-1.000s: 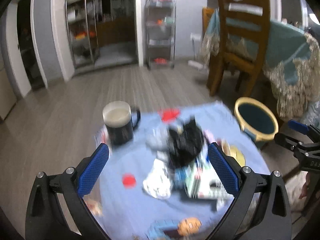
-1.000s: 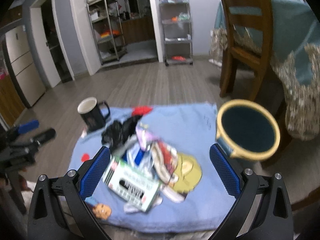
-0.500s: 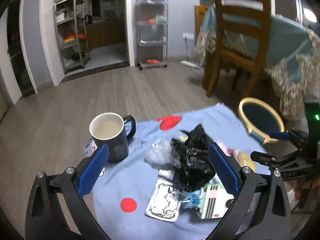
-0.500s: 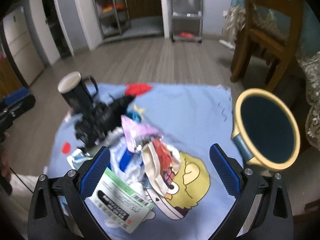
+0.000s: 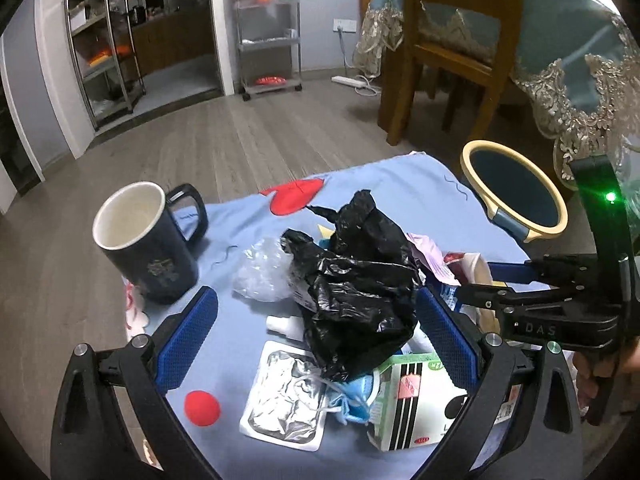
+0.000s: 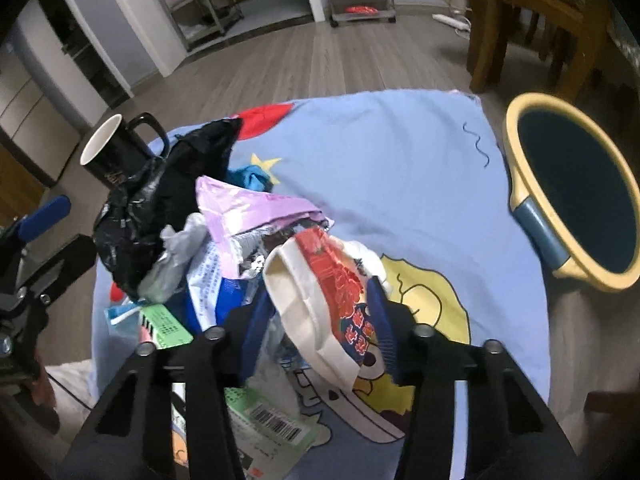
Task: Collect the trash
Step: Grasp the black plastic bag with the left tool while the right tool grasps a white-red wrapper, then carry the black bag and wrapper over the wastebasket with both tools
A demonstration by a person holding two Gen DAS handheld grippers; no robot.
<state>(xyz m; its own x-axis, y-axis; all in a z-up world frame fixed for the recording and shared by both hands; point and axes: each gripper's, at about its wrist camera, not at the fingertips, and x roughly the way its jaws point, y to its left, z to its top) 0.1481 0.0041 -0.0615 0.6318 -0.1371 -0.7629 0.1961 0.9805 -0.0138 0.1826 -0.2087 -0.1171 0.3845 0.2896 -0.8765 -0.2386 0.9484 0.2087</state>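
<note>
A heap of trash lies on a low table under a blue cartoon cloth. My right gripper is closing its jaws on a red and white snack wrapper, and both pads touch its sides. A pink wrapper and a black plastic bag lie just beyond. My left gripper is open, its blue pads on either side of the black bag without touching it. A foil tray and a green and white carton lie under the bag's near edge. A yellow-rimmed bin stands beside the table at the right.
A dark mug stands at the cloth's left edge, near the left pad. A wooden chair and a draped table are behind the bin. Metal shelf carts stand far back on the wooden floor.
Both grippers have come down and closer to the trash heap. The right jaws, wide before, have narrowed around the red and white wrapper. The left jaws stay wide.
</note>
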